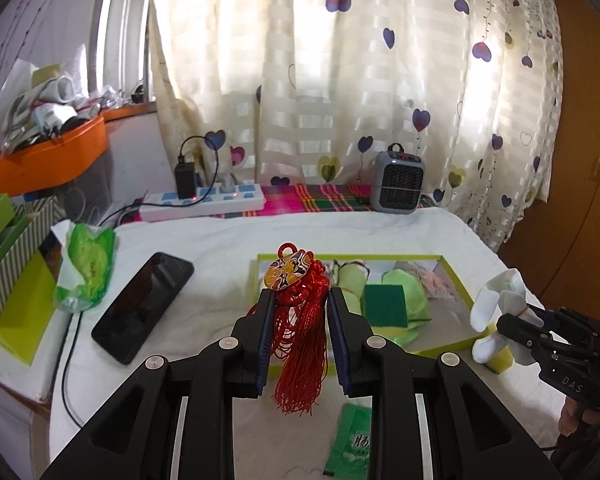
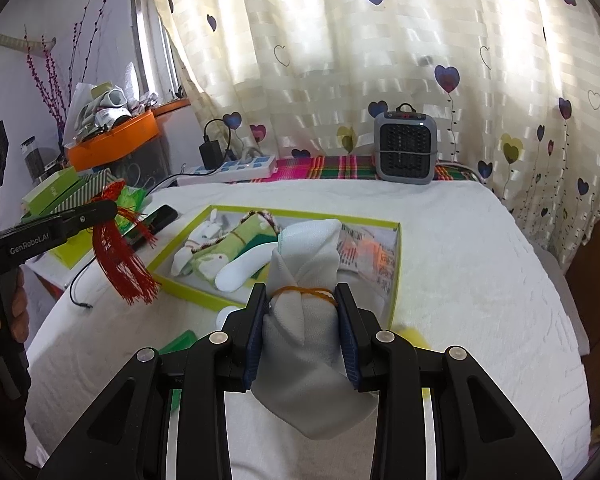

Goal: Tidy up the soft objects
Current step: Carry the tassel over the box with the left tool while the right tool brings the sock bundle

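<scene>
- White towelling covers the bed (image 2: 460, 280); a heart-print curtain (image 1: 340, 80) hangs behind.
- Left gripper (image 1: 300, 300) is closed partway, pinching one red tassel ornament (image 1: 298, 320) above the tray's near left corner.
- Right gripper (image 2: 302, 304) is closed partway, clamping one white cloth bundle (image 2: 304, 340) over the near edge.
- One green-rimmed tray (image 2: 396, 264) at mid-bed holds rolled cloths and one green sponge (image 1: 384, 300).
- One phone (image 1: 144, 304) lies left; one heater (image 2: 406, 148) stands at the far edge.

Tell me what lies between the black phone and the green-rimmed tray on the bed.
Bare white bedcover only. In the left wrist view nothing rests between the phone and the tray; the held red tassel merely hangs in front.
</scene>
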Available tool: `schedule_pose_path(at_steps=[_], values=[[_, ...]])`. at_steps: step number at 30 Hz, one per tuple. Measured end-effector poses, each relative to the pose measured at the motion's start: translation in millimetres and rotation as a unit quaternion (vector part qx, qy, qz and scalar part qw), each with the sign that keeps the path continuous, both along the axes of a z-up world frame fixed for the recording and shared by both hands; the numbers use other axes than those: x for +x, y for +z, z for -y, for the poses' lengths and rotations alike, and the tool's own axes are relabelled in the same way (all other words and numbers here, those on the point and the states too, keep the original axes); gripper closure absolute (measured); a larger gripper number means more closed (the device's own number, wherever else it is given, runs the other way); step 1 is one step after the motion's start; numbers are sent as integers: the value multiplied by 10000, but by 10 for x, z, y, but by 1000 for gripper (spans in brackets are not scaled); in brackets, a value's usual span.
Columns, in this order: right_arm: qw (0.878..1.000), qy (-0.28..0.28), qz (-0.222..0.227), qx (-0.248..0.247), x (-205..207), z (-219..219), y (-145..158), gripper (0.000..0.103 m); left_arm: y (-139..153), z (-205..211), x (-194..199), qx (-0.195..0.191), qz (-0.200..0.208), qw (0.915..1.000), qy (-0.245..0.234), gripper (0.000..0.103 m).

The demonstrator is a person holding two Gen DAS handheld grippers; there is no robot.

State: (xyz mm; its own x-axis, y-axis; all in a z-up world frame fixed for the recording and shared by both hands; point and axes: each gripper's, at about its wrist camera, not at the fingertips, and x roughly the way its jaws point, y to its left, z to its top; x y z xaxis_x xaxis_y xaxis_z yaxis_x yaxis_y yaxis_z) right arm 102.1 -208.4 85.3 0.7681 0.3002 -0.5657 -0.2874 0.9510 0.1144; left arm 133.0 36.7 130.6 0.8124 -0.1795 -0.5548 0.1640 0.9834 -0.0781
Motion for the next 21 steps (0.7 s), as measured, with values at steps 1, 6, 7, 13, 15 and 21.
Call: schedule_pose_path(at_steps=[1, 6, 7, 13, 15, 21], values=[[10000, -6, 7, 2, 18, 1, 9, 68, 12, 14, 22, 9, 15, 10000, -20, 79], [10000, -32, -2, 9, 112, 4, 28, 68, 43, 62, 120, 4, 34, 9999, -119, 78], [10000, -36, -6, 3, 130, 3, 30, 68, 47, 67, 148, 2, 29, 9999, -135, 78], [10000, -66, 25, -45, 243, -1, 70, 68, 95, 89, 335, -62, 88, 9997, -228, 78], [10000, -81, 28, -2, 300, 7, 95, 68, 99, 97, 406, -86, 55, 9996, -251, 78], [9998, -185, 21, 21, 465, 9, 131, 68, 116, 125, 610, -76, 80, 9995, -294, 78]])
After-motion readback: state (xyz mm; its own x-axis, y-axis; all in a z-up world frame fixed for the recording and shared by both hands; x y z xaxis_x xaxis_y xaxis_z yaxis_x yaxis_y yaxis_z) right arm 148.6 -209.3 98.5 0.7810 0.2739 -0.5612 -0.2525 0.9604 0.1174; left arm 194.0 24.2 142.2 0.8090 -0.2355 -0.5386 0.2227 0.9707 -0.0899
